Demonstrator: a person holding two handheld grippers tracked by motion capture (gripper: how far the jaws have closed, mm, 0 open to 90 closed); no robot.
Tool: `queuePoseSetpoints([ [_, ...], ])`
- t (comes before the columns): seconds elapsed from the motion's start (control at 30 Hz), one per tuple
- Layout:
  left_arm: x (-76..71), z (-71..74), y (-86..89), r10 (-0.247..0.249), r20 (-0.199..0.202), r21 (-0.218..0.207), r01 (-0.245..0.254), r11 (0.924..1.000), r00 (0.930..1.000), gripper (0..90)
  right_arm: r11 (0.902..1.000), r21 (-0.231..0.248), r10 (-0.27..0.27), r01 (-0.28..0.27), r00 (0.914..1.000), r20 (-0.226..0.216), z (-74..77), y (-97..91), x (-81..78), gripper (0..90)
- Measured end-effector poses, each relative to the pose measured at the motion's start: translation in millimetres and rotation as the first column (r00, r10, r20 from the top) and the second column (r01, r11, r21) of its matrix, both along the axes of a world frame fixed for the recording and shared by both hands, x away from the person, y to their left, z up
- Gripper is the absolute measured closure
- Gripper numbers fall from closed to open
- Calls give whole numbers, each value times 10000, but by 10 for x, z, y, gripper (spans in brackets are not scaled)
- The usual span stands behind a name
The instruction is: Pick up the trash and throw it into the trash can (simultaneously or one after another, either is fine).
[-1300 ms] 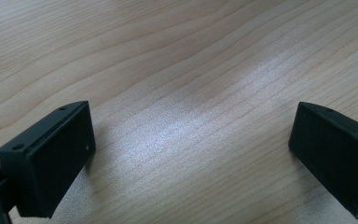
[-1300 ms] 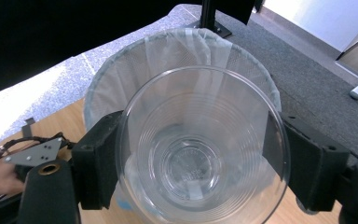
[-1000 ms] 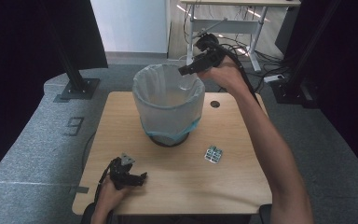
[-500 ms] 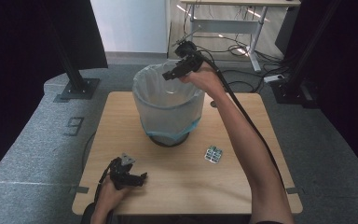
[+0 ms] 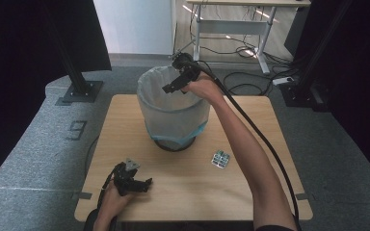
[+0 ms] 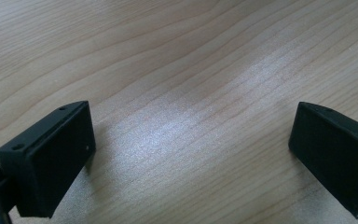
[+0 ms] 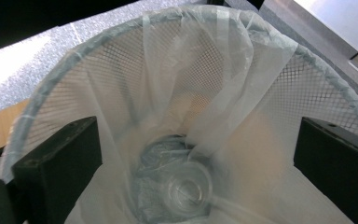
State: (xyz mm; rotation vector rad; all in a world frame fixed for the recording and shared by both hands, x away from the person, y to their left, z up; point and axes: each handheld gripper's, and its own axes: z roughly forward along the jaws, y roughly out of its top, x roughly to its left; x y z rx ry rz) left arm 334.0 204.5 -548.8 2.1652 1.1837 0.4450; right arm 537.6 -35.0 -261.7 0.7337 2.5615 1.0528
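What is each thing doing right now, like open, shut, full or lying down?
Bin: upright, lined with a bag.
Clear cup: lying at the bin's bottom.
Right gripper: open over the bin, jaws just opened.
Left gripper: open, nothing between.
Small packet: flat on the table.

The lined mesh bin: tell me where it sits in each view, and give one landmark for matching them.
High view: the bin stands at the table's far middle, under the right gripper.
Left gripper view: bare wooden tabletop between open jaws; no bin.
Right gripper view: the bin is seen from above, a clear cup at its bottom.
Shared landmark: the bin's plastic liner draped over the rim.
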Motion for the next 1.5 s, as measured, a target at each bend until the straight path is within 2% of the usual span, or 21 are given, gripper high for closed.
queuePoseSetpoints([
  [0.37,0,0,1,-27,-18,-4,27,10000,10000,1,9997,-159,211,-209,9997,103,160,-199,-174,0],
  [0.53,0,-1,-1,-4,-7,-30,4,10000,10000,1,9996,271,122,-127,9998,175,203,-338,-231,0],
  [0.67,0,0,-1,-9,-10,-21,9,10000,10000,1,9999,-56,94,-93,9996,257,226,-451,-293,0],
  [0.77,-1,0,0,-10,-16,-4,10,10000,10000,1,9996,277,-49,41,9996,293,257,-558,-343,0],
  [0.9,0,0,-1,-5,-10,-2,5,10000,10000,1,9996,-39,-261,263,9989,398,272,-695,-384,0],
  [0.97,0,0,-1,-4,-11,-5,4,10000,10000,1,9991,225,-365,356,9984,422,281,-792,-413,0],
  [1.17,-1,0,-1,-5,-13,-5,5,10000,10000,1,9977,435,-554,529,9967,591,296,-1023,-482,0],
  [1.3,0,1,0,-6,-13,-5,6,10000,10000,1,9977,120,-670,663,9945,806,299,-1138,-528,0],
  [1.4,0,0,0,-6,-15,-7,6,10000,10000,1,9963,493,-742,703,9939,813,293,-1226,-570,0],
  [1.5,-1,0,0,-4,-14,-6,4,10000,10000,1,9960,493,-782,742,9933,850,267,-1297,-607,0],
])
